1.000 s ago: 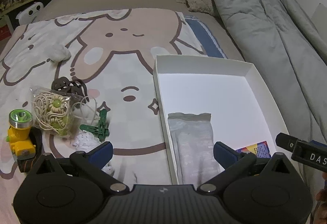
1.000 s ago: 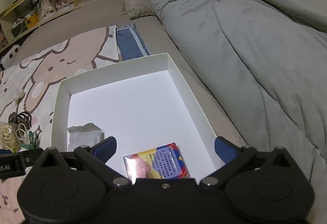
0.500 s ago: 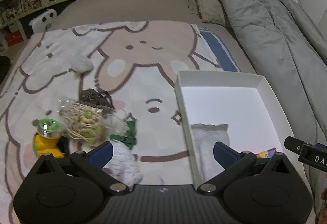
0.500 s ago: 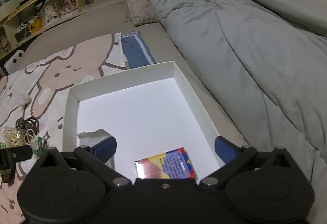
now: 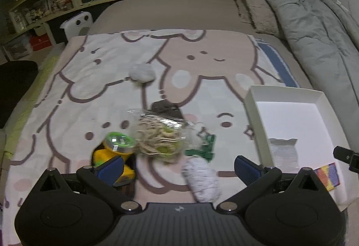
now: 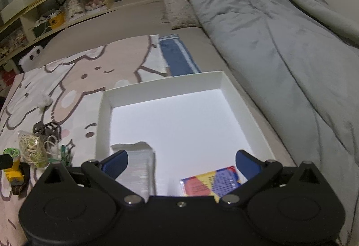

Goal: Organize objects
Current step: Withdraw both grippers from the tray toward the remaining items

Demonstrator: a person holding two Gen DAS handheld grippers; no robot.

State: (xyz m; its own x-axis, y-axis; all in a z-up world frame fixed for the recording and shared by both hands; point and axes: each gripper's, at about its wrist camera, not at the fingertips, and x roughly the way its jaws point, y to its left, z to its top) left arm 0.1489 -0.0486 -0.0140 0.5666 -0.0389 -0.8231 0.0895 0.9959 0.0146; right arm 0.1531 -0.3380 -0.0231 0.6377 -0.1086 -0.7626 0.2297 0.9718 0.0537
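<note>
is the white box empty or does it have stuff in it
Not empty. The white box holds a clear plastic packet and a colourful card pack at its near end; the rest is bare.

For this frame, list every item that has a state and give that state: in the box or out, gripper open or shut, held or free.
left gripper: open, holding nothing
right gripper: open, holding nothing
white box: lidless
clear packet: in box
colourful card pack: in box
yellow headlamp: outside box
bagged cord: outside box
green clip: outside box
</note>
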